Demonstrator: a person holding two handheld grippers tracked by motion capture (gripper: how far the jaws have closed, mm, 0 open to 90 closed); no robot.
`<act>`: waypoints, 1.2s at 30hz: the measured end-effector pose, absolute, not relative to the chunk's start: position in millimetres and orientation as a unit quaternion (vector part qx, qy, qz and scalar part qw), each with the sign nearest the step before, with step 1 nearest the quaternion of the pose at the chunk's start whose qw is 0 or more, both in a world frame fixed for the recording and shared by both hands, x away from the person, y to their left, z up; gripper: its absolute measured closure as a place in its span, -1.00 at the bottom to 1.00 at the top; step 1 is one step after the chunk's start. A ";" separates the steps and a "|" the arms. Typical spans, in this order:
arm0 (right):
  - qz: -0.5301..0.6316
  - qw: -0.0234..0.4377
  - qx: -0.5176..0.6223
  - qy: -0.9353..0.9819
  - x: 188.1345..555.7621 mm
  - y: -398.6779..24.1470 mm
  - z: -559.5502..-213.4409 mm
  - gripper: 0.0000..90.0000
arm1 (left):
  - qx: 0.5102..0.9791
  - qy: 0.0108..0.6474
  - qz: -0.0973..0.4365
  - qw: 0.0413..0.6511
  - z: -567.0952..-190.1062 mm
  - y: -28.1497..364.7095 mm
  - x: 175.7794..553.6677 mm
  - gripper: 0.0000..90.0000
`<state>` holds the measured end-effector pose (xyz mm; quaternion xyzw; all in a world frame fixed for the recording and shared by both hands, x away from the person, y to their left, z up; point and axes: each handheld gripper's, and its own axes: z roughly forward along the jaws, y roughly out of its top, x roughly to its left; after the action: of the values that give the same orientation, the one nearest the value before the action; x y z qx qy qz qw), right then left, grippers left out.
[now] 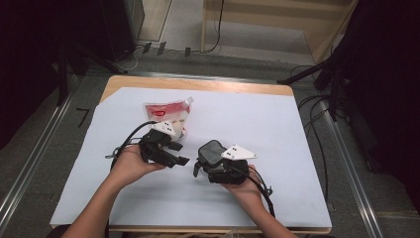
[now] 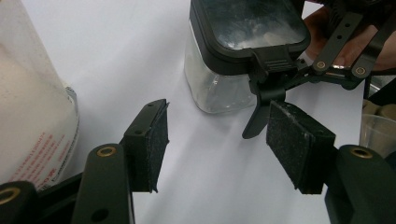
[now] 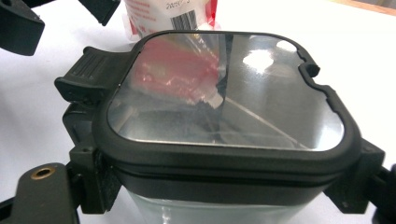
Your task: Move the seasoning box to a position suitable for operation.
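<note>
A clear square container (image 1: 210,151) with a black latched lid (image 3: 224,93) stands on the white sheet near the table's middle. My right gripper (image 1: 208,162) is shut on its sides just under the lid, and the right gripper view shows it (image 3: 224,189) clamping the container from both sides. One of its fingers (image 2: 256,114) lies against the container's clear wall (image 2: 210,86). My left gripper (image 1: 179,153) is open, its pads (image 2: 154,140) apart and empty, a short way left of the container. A red and white spouted pouch (image 1: 167,114) stands behind the left gripper.
The pouch's white side (image 2: 28,116) is close beside the left jaw. A clear cup rim (image 2: 379,133) shows at the right edge of the left gripper view. The wooden table edge (image 1: 198,83) borders the white sheet (image 1: 257,119). Black stands and cables are on the floor around.
</note>
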<state>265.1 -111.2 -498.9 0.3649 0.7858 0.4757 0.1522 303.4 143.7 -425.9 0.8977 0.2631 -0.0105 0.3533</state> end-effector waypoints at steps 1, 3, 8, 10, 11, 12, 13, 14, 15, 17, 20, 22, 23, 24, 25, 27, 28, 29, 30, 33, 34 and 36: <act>0.474 0.151 0.366 0.786 264.8 -111.6 -498.9 -0.66 | 0.897 0.267 -0.011 0.352 -426.0 143.0 303.3 -0.12; 0.471 0.148 0.368 0.788 264.2 -112.0 -498.5 -0.67 | 0.897 0.267 -0.012 0.352 -426.1 142.3 303.1 -0.13; 0.456 0.137 0.356 0.804 263.8 -113.6 -497.2 -0.69 | 0.897 0.264 -0.011 0.354 -426.6 141.7 302.1 -0.12; 0.447 0.137 0.356 0.809 262.2 -113.2 -496.8 -0.70 | 0.897 0.263 -0.008 0.354 -426.8 142.1 302.2 -0.11; 0.446 0.135 0.358 0.809 261.0 -113.2 -496.3 -0.70 | 0.897 0.263 -0.008 0.355 -426.9 142.3 302.2 -0.11; 0.445 0.130 0.361 0.809 260.4 -114.6 -495.0 -0.70 | 0.897 0.263 -0.008 0.355 -426.9 142.4 302.3 -0.11; 0.445 0.126 0.365 0.808 260.1 -116.1 -494.2 -0.70 | 0.897 0.263 -0.008 0.356 -427.1 142.3 302.3 -0.11; 0.447 0.123 0.363 0.808 260.1 -117.5 -493.8 -0.70 | 0.897 0.263 -0.007 0.356 -427.2 142.3 302.5 -0.11; 0.448 0.118 0.364 0.808 259.5 -118.8 -493.1 -0.70 | 0.897 0.263 -0.007 0.356 -427.2 142.3 302.5 -0.11; 0.447 0.112 0.361 0.810 258.5 -122.2 -491.5 -0.70 | 0.897 0.261 -0.008 0.356 -427.7 142.4 302.6 -0.11; 0.444 0.105 0.358 0.815 256.3 -127.7 -488.0 -0.70 | 0.898 0.259 -0.006 0.357 -427.3 143.3 302.5 -0.10; 0.443 0.102 0.353 0.818 255.0 -131.8 -486.2 -0.65 | 0.897 0.260 -0.007 0.357 -426.8 143.8 302.5 -0.10; 0.441 0.098 0.351 0.820 253.8 -133.8 -485.3 -0.65 | 0.897 0.260 -0.006 0.358 -426.8 143.8 302.6 -0.10; 0.441 0.102 0.349 0.820 252.6 -136.2 -483.8 -0.63 | 0.897 0.260 -0.007 0.358 -426.7 143.7 302.4 -0.09; 0.445 0.097 0.346 0.820 251.5 -138.9 -481.9 -0.59 | 0.897 0.260 -0.006 0.358 -426.8 143.2 302.3 -0.09; 0.450 0.092 0.341 0.820 250.2 -144.0 -478.2 -0.50 | 0.898 0.258 -0.008 0.358 -427.2 142.5 302.1 -0.09; 0.451 0.090 0.337 0.821 249.2 -147.9 -475.7 -0.44 | 0.897 0.258 -0.008 0.359 -427.7 141.9 301.7 -0.08; 0.451 0.087 0.337 0.822 248.6 -150.5 -474.3 -0.35 | 0.898 0.258 -0.008 0.355 -427.3 141.5 301.3 -0.08; 0.453 0.086 0.336 0.822 249.0 -154.6 -472.7 -0.24 | 0.899 0.257 -0.007 0.354 -427.2 141.3 301.2 -0.07; 0.457 0.077 0.337 0.819 249.3 -160.4 -469.3 -0.14 | 0.899 0.257 -0.007 0.354 -427.2 140.8 301.1 -0.07; 0.458 0.080 0.337 0.819 250.3 -165.0 -465.7 0.02 | 0.898 0.258 -0.007 0.356 -427.3 140.4 300.7 -0.07; 0.462 0.072 0.335 0.818 252.1 -170.0 -462.1 0.14 | 0.898 0.258 -0.007 0.357 -427.2 140.5 300.8 -0.07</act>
<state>252.1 -170.0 -462.1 0.3348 0.8181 0.4620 0.0718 300.8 140.5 -427.2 0.8978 0.2576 -0.0070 0.3572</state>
